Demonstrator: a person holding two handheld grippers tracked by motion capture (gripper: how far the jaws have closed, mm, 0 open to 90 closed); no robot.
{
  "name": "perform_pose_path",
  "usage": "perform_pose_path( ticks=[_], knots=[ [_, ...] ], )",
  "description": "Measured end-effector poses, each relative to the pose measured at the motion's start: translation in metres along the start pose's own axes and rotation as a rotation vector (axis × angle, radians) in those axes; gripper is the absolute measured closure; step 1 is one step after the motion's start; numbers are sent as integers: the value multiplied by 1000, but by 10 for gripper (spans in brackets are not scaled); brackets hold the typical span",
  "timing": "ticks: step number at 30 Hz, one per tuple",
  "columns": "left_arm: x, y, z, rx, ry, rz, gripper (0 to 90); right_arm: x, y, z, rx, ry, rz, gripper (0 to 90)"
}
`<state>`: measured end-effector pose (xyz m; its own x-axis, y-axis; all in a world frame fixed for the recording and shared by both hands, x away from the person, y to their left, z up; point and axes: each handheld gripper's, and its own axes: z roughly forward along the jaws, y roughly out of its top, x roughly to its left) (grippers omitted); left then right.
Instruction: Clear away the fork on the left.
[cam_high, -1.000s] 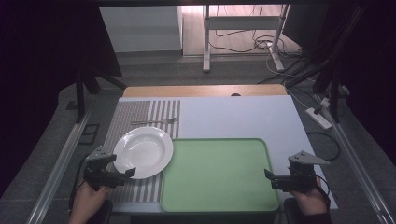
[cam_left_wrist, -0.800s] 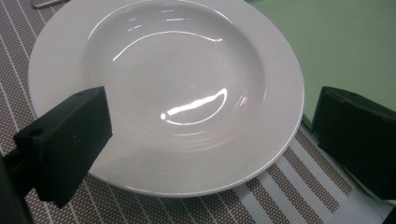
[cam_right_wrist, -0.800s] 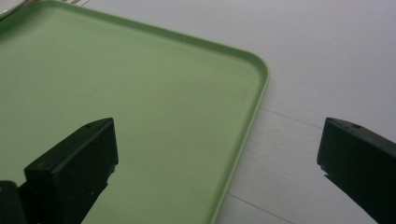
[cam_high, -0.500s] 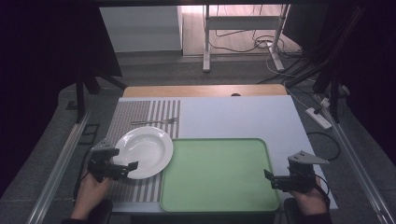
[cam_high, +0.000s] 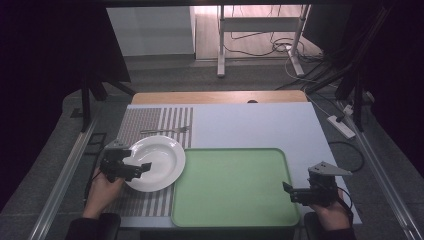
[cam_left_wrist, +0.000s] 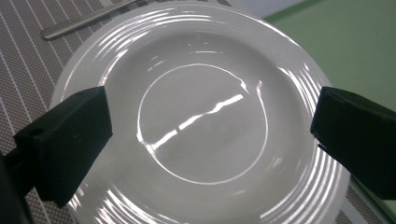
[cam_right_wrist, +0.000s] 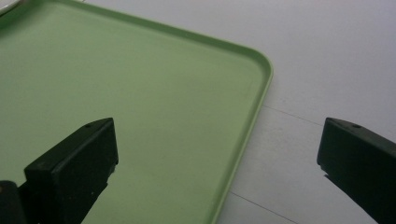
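1. White plate (cam_high: 156, 162): on the striped placemat (cam_high: 150, 125), right rim just beside the left edge of the green tray (cam_high: 235, 187), possibly overlapping it slightly; empty, glossy, with concentric ridges on the rim, as seen in the left gripper view (cam_left_wrist: 203, 121).
2. Left gripper (cam_high: 140, 167): over the plate's left part, jaws spread wide; in the left gripper view (cam_left_wrist: 205, 135) one jaw stands over the plate's near left rim, the other over its right rim, with the plate's centre between them. Contact with the plate cannot be told.
3. Left hand (cam_high: 102, 187): below and left of the plate, over the placemat's lower left part.
4. Fork (cam_high: 165, 130): just beyond the plate's far rim, lying crosswise on the placemat, apart from the plate.
5. Tray: right of the plate, flat on the pale table (cam_high: 250, 125), empty, raised rim and rounded corners.
6. Right gripper (cam_high: 290, 192): well apart from the plate, at the tray's right edge near its front corner, jaws spread wide, holding nothing; in the right gripper view (cam_right_wrist: 217, 158) one jaw over the tray, the other over the table, the tray's rim (cam_right_wrist: 254, 107) between them.
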<state>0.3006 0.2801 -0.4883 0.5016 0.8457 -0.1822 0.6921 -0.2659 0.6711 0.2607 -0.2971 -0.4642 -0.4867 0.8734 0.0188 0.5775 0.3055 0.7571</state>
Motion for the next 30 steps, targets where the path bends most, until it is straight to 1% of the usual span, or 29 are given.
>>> perform_pose_path(
  ticks=[2, 6, 9, 12, 14, 18, 22, 30],
  knots=[
    [3, 4, 4, 3, 4, -4, 1, 0, 0, 0, 0, 0, -1, 0],
    [8, 11, 12, 21, 28, 3, 1, 0, 0, 0, 5, -1, -4, 0],
    [11, 17, 18, 23, 33, 3, 8, 0, 0, 0, 5, -3, -3, 0],
    [15, 23, 22, 17, 22, -1, 11, 0, 0, 0, 3, -2, -2, 0],
    [18, 27, 25, 19, 28, 0, 11, 0, 0, 0, 4, -3, -2, 0],
    [24, 34, 33, 22, 15, -5, 9, 0, 0, 0, 5, -3, -3, 0],
    [30, 40, 40, 30, 21, -7, 4, 0, -1, 0, 4, 1, -5, 0],
    [47, 51, 52, 28, 32, -25, 2, 0, -1, 0, 6, 1, -6, 0]
  ],
)
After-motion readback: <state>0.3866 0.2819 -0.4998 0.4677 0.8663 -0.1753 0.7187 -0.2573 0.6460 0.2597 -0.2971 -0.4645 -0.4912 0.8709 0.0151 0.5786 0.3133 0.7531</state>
